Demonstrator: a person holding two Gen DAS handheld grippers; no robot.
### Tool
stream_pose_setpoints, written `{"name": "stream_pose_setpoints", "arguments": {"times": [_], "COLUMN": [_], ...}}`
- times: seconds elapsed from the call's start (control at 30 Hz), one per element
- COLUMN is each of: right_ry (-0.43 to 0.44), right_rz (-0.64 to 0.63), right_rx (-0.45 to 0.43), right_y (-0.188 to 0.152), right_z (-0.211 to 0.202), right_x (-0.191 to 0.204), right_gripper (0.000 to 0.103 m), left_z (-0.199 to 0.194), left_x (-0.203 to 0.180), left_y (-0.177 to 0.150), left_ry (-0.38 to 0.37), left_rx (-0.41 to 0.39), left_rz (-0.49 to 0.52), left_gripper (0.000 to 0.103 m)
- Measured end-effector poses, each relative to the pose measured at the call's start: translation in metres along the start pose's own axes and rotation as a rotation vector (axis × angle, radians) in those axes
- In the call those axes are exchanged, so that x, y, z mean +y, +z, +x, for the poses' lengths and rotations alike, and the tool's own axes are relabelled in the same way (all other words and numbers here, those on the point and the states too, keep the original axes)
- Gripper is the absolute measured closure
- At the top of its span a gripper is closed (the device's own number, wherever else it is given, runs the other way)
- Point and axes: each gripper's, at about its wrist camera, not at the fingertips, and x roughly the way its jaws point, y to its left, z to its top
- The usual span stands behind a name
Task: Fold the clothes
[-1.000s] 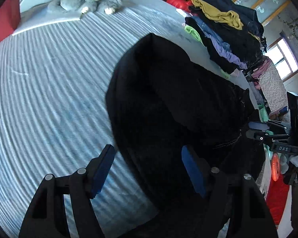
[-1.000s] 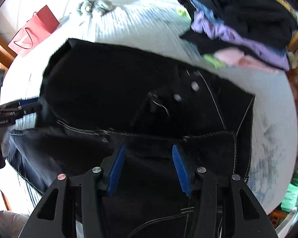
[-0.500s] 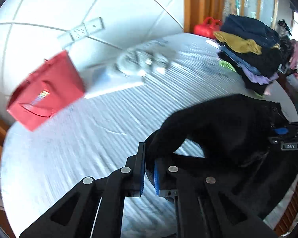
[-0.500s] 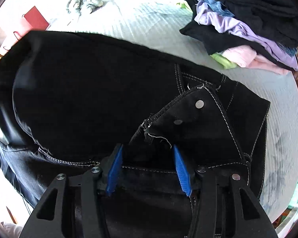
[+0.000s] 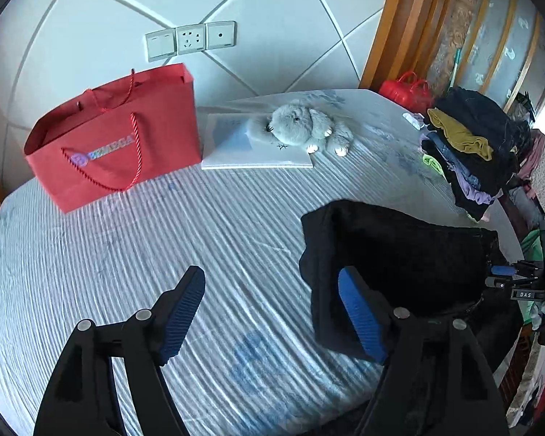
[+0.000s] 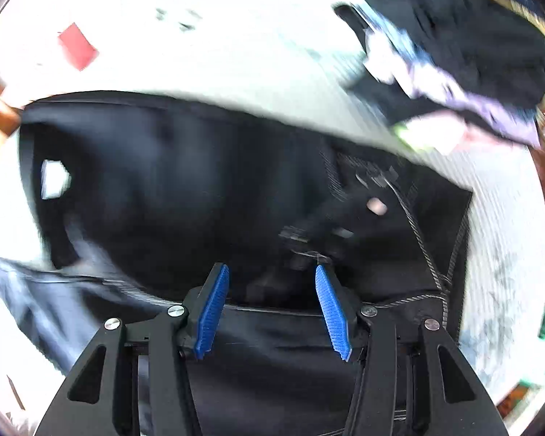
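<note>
Black jeans [image 5: 399, 254] lie folded on the striped bed sheet [image 5: 163, 239], at the right in the left wrist view. My left gripper [image 5: 269, 290] is open and empty, above the sheet, its right pad beside the jeans' left fold. In the blurred right wrist view the jeans [image 6: 185, 189] fill the middle, with a metal button [image 6: 376, 205] and white stitching showing. My right gripper [image 6: 270, 276] is open above the waistband area. The right gripper also shows at the far right of the left wrist view [image 5: 505, 276].
A red paper bag [image 5: 116, 141], a white book [image 5: 258, 145] and a grey plush toy [image 5: 305, 127] stand at the bed's head end by the wall. A pile of clothes [image 5: 472, 145] lies at the right; it also shows in the right wrist view [image 6: 465, 47].
My left gripper was open, then shut on the jeans' fold half a second ago; it has let go, opened and pulled back. My right gripper stayed open and is moving; its view is blurred.
</note>
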Motion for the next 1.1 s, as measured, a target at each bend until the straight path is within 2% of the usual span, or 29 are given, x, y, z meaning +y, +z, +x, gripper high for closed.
{"name": "stream_pose_setpoints", "arguments": {"times": [0.07, 0.13, 0.23, 0.3, 0.37, 0.47, 0.5, 0.53, 0.57, 0.63, 0.67, 0.7, 0.73, 0.83, 0.9, 1.0, 1.03, 1.07, 1.1], "right_ry": [0.058, 0.118, 0.134, 0.149, 0.156, 0.129, 0.127, 0.105, 0.082, 0.024, 0.006, -0.011, -0.018, -0.026, -0.016, 0.044, 0.045, 0.044, 0.04], "right_rz": [-0.048, -0.099, -0.188, -0.221, -0.255, -0.275, -0.273, -0.29, -0.308, -0.348, -0.35, -0.352, -0.327, -0.248, -0.199, -0.149, -0.143, -0.143, -0.137], "right_rx": [-0.036, -0.031, 0.003, 0.033, 0.062, 0.083, 0.09, 0.099, 0.108, 0.109, 0.089, 0.069, 0.033, -0.068, -0.108, -0.087, -0.065, -0.026, 0.014], "right_y": [0.004, 0.009, 0.01, -0.001, -0.012, -0.018, -0.019, -0.02, -0.02, -0.021, -0.021, -0.021, -0.019, -0.013, -0.01, -0.004, -0.002, -0.002, 0.0], "right_z": [-0.009, -0.005, 0.004, 0.01, 0.015, 0.026, 0.029, 0.033, 0.038, 0.044, 0.041, 0.037, 0.027, -0.013, -0.037, -0.032, -0.022, -0.013, -0.002], "right_x": [0.024, 0.051, 0.087, 0.118, 0.131, 0.136, 0.137, 0.14, 0.143, 0.15, 0.152, 0.153, 0.151, 0.133, 0.118, 0.117, 0.119, 0.118, 0.124], "right_gripper": [0.053, 0.053, 0.053, 0.053, 0.053, 0.053, 0.053, 0.053, 0.054, 0.07, 0.076, 0.084, 0.087, 0.093, 0.093, 0.093, 0.091, 0.091, 0.088], "left_z": [0.004, 0.015, 0.036, 0.052, 0.069, 0.087, 0.09, 0.093, 0.094, 0.09, 0.083, 0.07, 0.057, 0.001, -0.032, -0.035, -0.028, -0.022, -0.016], "left_x": [0.006, 0.001, -0.015, -0.029, -0.042, -0.053, -0.054, -0.055, -0.055, -0.054, -0.051, -0.046, -0.04, -0.013, 0.011, 0.043, 0.052, 0.065, 0.078], "left_y": [-0.016, -0.031, -0.049, -0.056, -0.06, -0.063, -0.063, -0.062, -0.06, -0.058, -0.055, -0.051, -0.046, -0.028, -0.015, 0.01, 0.018, 0.018, 0.019], "left_ry": [-0.011, -0.06, -0.148, -0.176, -0.181, -0.135, -0.138, -0.154, -0.129, -0.101, -0.094, -0.074, -0.054, 0.028, 0.109, 0.202, 0.247, 0.274, 0.301], "left_rx": [0.021, 0.049, 0.079, 0.109, 0.13, 0.151, 0.154, 0.163, 0.174, 0.182, 0.171, 0.154, 0.137, 0.084, 0.055, 0.05, 0.053, 0.066, 0.079], "left_rz": [-0.016, -0.035, -0.038, -0.023, -0.007, 0.004, -0.008, -0.016, -0.018, -0.011, -0.01, -0.006, 0.0, 0.03, 0.056, 0.076, 0.086, 0.069, 0.052], "left_gripper": [0.026, 0.026, 0.026, 0.026, 0.026, 0.028, 0.035, 0.06, 0.081, 0.094, 0.094, 0.094, 0.094, 0.094, 0.093, 0.061, 0.039, 0.03, 0.03]}}
